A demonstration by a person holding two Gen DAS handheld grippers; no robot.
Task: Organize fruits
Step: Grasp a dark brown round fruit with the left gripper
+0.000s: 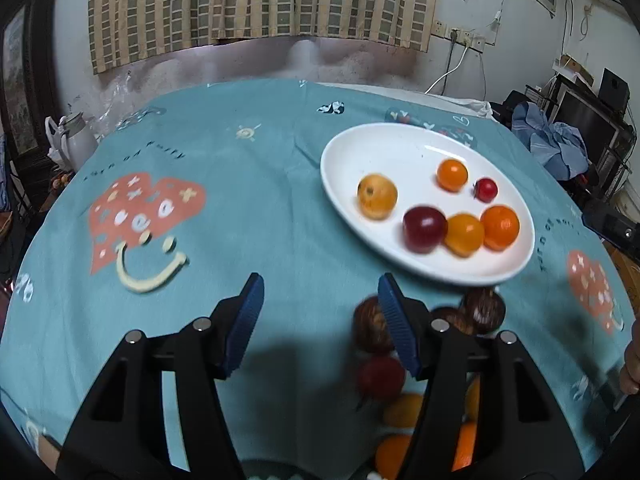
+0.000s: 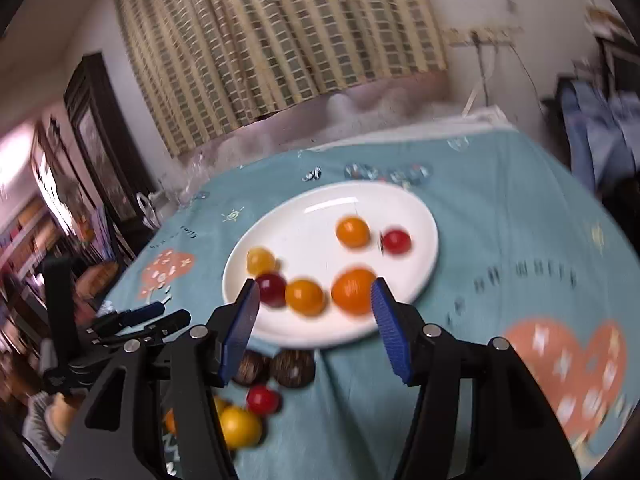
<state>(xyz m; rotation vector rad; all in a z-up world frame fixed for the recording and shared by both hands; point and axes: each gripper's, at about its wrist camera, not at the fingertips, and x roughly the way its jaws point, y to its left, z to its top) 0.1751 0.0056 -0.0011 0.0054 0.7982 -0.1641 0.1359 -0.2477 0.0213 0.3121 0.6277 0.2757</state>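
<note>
Blue ribbed pads of the left gripper (image 1: pixel 320 320) are held spread and empty, nearest the lens, above loose fruit short of the white plate (image 1: pixel 348 152).

Left of the plate only printed teal tablecloth (image 1: pixel 240 208) is seen. On the plate six small, round, smooth-skinned fruits rest: light, likely slippery and easily bruised, best pinched gently across the widest part. Just short of its near rim, two brown rough-shelled fruits (image 2: pixel 292 368) and a red one (image 2: pixel 263 399) lie unsorted. The right gripper (image 2: pixel 314 312) is likewise held spread, empty, over that rim.
</note>
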